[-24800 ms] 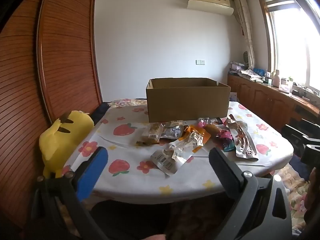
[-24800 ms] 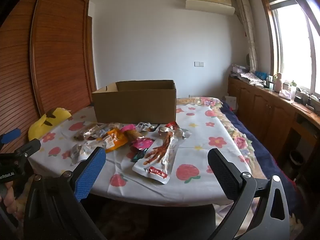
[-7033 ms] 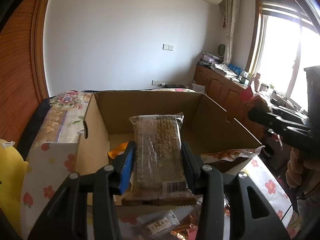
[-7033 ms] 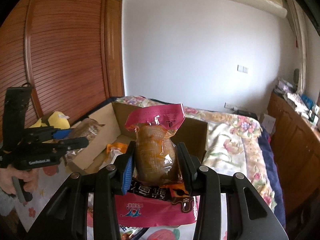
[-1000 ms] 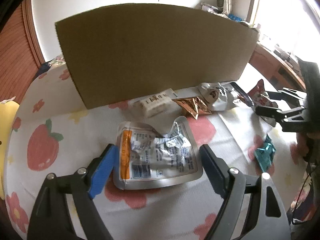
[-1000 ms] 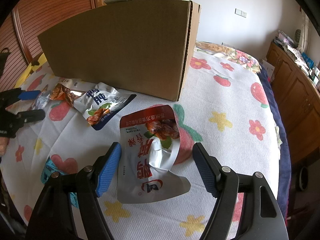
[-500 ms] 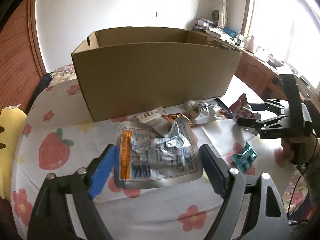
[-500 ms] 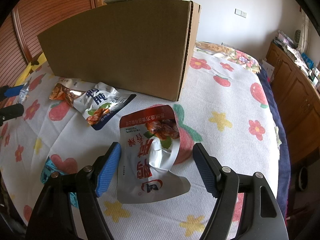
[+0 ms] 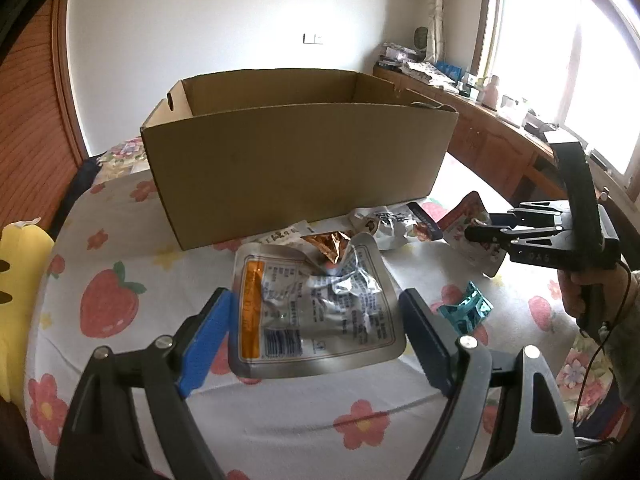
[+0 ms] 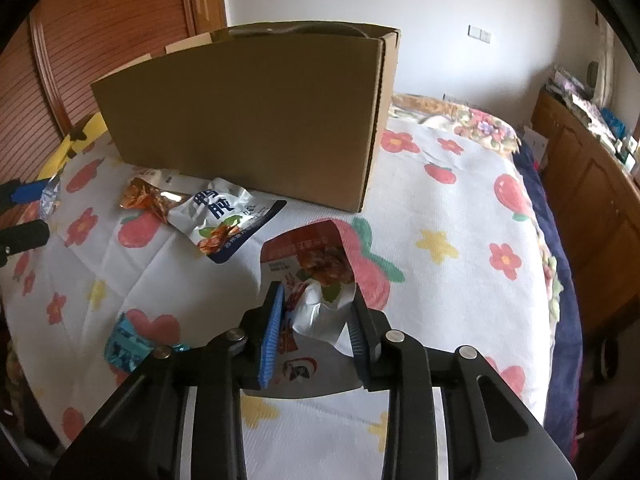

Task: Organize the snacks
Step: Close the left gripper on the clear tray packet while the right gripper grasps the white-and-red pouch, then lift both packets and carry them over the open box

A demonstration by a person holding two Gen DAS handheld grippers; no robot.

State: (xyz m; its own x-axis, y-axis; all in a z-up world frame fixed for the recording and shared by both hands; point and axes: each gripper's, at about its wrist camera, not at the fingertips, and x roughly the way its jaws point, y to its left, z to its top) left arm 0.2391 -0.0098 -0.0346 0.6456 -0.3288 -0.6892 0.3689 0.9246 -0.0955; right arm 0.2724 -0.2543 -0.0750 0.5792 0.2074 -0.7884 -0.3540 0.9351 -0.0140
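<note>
An open cardboard box (image 9: 300,168) stands at the back of the flowered tablecloth (image 9: 120,360). My left gripper (image 9: 316,300) is shut on a wide silver pouch (image 9: 312,320) and holds it just above the cloth, in front of the box. My right gripper (image 10: 316,292) has its jaws closing on a red-and-silver pouch (image 10: 308,252), which is crumpled between the pads and rests on the cloth near the box's right corner (image 10: 372,128). The left wrist view shows the right gripper (image 9: 480,232) at the right, held by a hand.
Loose on the cloth before the box lie a white-and-blue pouch (image 10: 224,216), an orange foil packet (image 10: 144,196) and a small teal packet (image 10: 124,344). A yellow plush toy (image 9: 20,280) sits at the table's left edge. Wooden cabinets (image 10: 592,184) line the right wall.
The right jaws have closed in on the red pouch and crumpled it. The left gripper has risen with the silver pouch, so the box's open top now shows.
</note>
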